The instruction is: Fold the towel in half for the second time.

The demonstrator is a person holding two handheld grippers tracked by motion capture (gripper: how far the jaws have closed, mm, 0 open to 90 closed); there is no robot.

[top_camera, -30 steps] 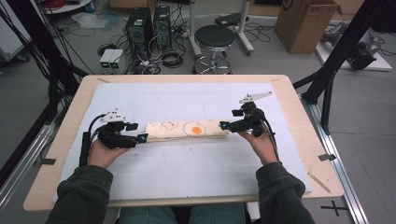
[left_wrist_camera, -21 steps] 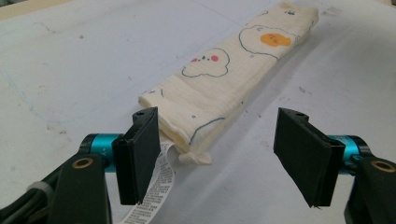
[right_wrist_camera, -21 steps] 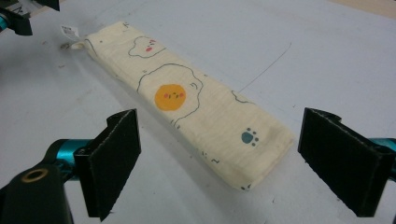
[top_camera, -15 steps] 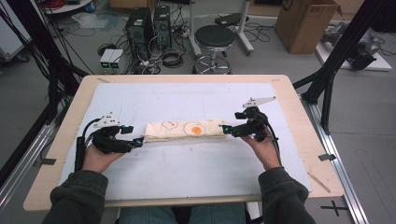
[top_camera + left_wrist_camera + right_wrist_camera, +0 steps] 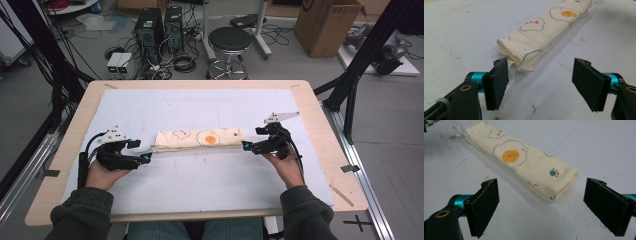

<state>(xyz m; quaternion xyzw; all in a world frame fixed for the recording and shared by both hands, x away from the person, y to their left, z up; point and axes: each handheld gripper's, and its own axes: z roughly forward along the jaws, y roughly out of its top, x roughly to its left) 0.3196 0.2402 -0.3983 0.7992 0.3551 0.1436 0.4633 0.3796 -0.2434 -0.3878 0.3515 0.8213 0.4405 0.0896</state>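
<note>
Folded cloth point(image 5: 199, 139) flat on counter point(image 5: 200, 185); left gripper point(image 5: 145, 158) and right gripper point(image 5: 246, 146) at either end of cloth, fingers wide, empty, probably ready for next fold.

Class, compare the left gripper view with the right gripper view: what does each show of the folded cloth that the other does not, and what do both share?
Left gripper view alone: the white care label at the cloth's near end, beside the left gripper's inner pad, and a cloud print with red and green dots.
Right gripper view alone: the blue paw print near the end facing the right gripper.
Shared: the cream folded cloth flat on the white table cover, its orange egg print, and open jaws with nothing clamped.
</note>
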